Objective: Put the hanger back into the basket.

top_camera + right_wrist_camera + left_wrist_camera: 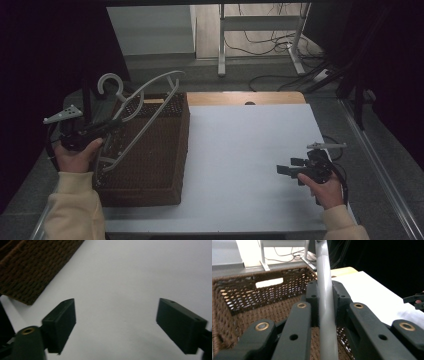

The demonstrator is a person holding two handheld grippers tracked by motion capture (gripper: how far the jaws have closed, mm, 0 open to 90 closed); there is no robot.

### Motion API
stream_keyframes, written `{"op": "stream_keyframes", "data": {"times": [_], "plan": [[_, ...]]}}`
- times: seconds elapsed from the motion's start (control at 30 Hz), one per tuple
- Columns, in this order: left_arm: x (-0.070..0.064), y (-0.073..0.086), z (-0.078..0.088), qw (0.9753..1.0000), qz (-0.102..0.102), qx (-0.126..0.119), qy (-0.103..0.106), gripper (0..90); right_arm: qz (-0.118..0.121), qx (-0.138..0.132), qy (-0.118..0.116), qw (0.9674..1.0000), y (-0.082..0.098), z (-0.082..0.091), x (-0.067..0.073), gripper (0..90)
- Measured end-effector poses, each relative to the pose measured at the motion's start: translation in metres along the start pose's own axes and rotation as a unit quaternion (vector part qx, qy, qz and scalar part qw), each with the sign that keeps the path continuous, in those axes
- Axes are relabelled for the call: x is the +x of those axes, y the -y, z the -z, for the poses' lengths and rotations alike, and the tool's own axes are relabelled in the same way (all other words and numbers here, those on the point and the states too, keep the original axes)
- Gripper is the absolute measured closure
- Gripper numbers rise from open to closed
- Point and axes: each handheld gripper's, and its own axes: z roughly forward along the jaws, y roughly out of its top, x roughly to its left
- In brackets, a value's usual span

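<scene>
Gripping a pale grey clothes hanger [145,107], the left gripper [111,124] sits over the left edge of the desk [250,150], its jaws clamped tight on one of the hanger's bars. In the left gripper view that bar [325,302] runs straight up between the two black jaws, which press on it from both sides. The hanger is tilted, its hook [109,82] raised toward the far left and its frame slanting across the open top of a brown woven basket [155,175]. It hangs above the basket's left half; whether its lower end touches the inside of the basket cannot be told.

The basket stands on the left part of the desk, its near wall close to the near edge and its far wall toward the far left corner. A slot handle [269,282] is cut in one of its walls, seen in the left gripper view.

The right gripper [286,167] is held by the person's right hand [327,190] near the right edge of the desk, closer to the near corner, pointing left across the bare white top. Its jaws stand wide apart with nothing between them. In the right gripper view one corner of the basket [30,270] lies at the upper left, well apart from the jaws.
</scene>
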Motion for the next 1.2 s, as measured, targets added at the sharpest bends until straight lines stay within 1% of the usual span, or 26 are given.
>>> {"op": "stream_keyframes", "data": {"times": [0.13, 0.2, 0.23, 0.27, 0.3, 0.33, 0.37, 0.47, 0.53, 0.57, 0.63, 0.67, 0.73, 0.8, 0.87, 0.93, 0.97, 1.0, 1.03, 1.07, 1.1, 1.13, 1.17, 1.2], "plan": [[0.009, 0.005, -0.003, 0.9999, -0.005, 0.013, -0.008, 78.5, 0.001, 0.001, 0.007, 1.0, 0.0, -0.001, 0.0, 11.7], [0.011, 0.006, -0.003, 0.9998, -0.007, 0.017, -0.008, 78.5, 0.002, 0.001, 0.008, 1.0, 0.0, -0.001, 0.0, 11.7], [0.012, 0.007, -0.004, 0.9998, -0.008, 0.02, -0.006, 78.5, 0.004, -0.002, 0.011, 0.9999, 0.0, 0.0, 0.001, 8.6], [0.013, 0.008, -0.004, 0.9997, -0.009, 0.022, -0.006, 78.5, 0.013, -0.006, 0.025, 0.9996, 0.001, -0.001, 0.002, 5.8], [0.014, 0.008, -0.005, 0.9997, -0.01, 0.024, -0.005, 78.5, 0.019, 0.0, 0.036, 0.9992, 0.001, -0.001, 0.003, 5.6], [0.015, 0.01, -0.006, 0.9996, -0.01, 0.027, -0.005, 78.5, 0.021, 0.003, 0.038, 0.9991, 0.002, -0.002, 0.003, 5.6], [0.015, 0.01, -0.007, 0.9995, -0.012, 0.03, -0.007, 78.5, 0.02, 0.011, 0.03, 0.9993, 0.002, -0.004, 0.003, 5.4], [0.018, 0.013, -0.009, 0.999, -0.012, 0.04, -0.015, 78.5, 0.024, 0.013, 0.031, 0.9991, 0.003, -0.006, 0.004, 5.3], [0.021, 0.016, -0.011, 0.9986, -0.013, 0.049, -0.015, 78.5, 0.025, 0.013, 0.032, 0.9991, 0.003, -0.005, 0.004, 5.3], [0.021, 0.016, -0.011, 0.9986, -0.013, 0.049, -0.015, 78.5, 0.025, 0.012, 0.033, 0.9991, 0.003, -0.005, 0.004, 5.3], [0.022, 0.018, -0.013, 0.9979, -0.019, 0.06, -0.015, 78.5, 0.023, 0.012, 0.033, 0.9991, 0.003, -0.005, 0.004, 5.3], [0.022, 0.019, -0.014, 0.9973, -0.026, 0.067, -0.016, 78.5, 0.023, 0.013, 0.034, 0.9991, 0.003, -0.005, 0.003, 5.5], [0.023, 0.02, -0.015, 0.9973, -0.023, 0.068, -0.014, 78.5, 0.025, 0.014, 0.035, 0.999, 0.003, -0.005, 0.003, 5.6], [0.024, 0.022, -0.018, 0.997, -0.021, 0.073, -0.014, 78.5, 0.026, 0.016, 0.035, 0.9989, 0.004, -0.006, 0.003, 5.7], [0.027, 0.025, -0.019, 0.9962, -0.019, 0.082, -0.021, 78.5, 0.03, 0.02, 0.036, 0.9987, 0.004, -0.006, 0.004, 5.9], [0.028, 0.026, -0.02, 0.996, -0.018, 0.085, -0.023, 78.5, 0.031, 0.02, 0.037, 0.9986, 0.004, -0.006, 0.004, 5.9], [0.029, 0.027, -0.02, 0.9959, -0.015, 0.086, -0.024, 78.5, 0.032, 0.021, 0.037, 0.9986, 0.004, -0.006, 0.004, 6.0], [0.033, 0.03, -0.022, 0.9956, -0.006, 0.091, -0.022, 78.3, 0.034, 0.021, 0.039, 0.9984, 0.004, -0.007, 0.004, 6.1], [0.033, 0.03, -0.022, 0.9956, -0.006, 0.091, -0.022, 78.2, 0.034, 0.021, 0.039, 0.9984, 0.004, -0.007, 0.004, 6.1], [0.034, 0.032, -0.024, 0.9948, -0.008, 0.099, -0.023, 78.2, 0.035, 0.022, 0.039, 0.9984, 0.004, -0.007, 0.004, 6.2], [0.035, 0.035, -0.027, 0.9944, -0.014, 0.101, -0.027, 77.3, 0.035, 0.022, 0.039, 0.9984, 0.004, -0.007, 0.004, 6.2], [0.036, 0.036, -0.028, 0.9944, -0.016, 0.1, -0.029, 68.7, 0.036, 0.025, 0.04, 0.9982, 0.004, -0.007, 0.004, 6.2], [0.036, 0.036, -0.029, 0.994, -0.015, 0.104, -0.031, 55.3, 0.036, 0.025, 0.04, 0.9982, 0.004, -0.007, 0.004, 6.2], [0.036, 0.036, -0.03, 0.9933, -0.01, 0.109, -0.035, 45.9, 0.036, 0.026, 0.039, 0.9982, 0.004, -0.007, 0.004, 6.2]]}}
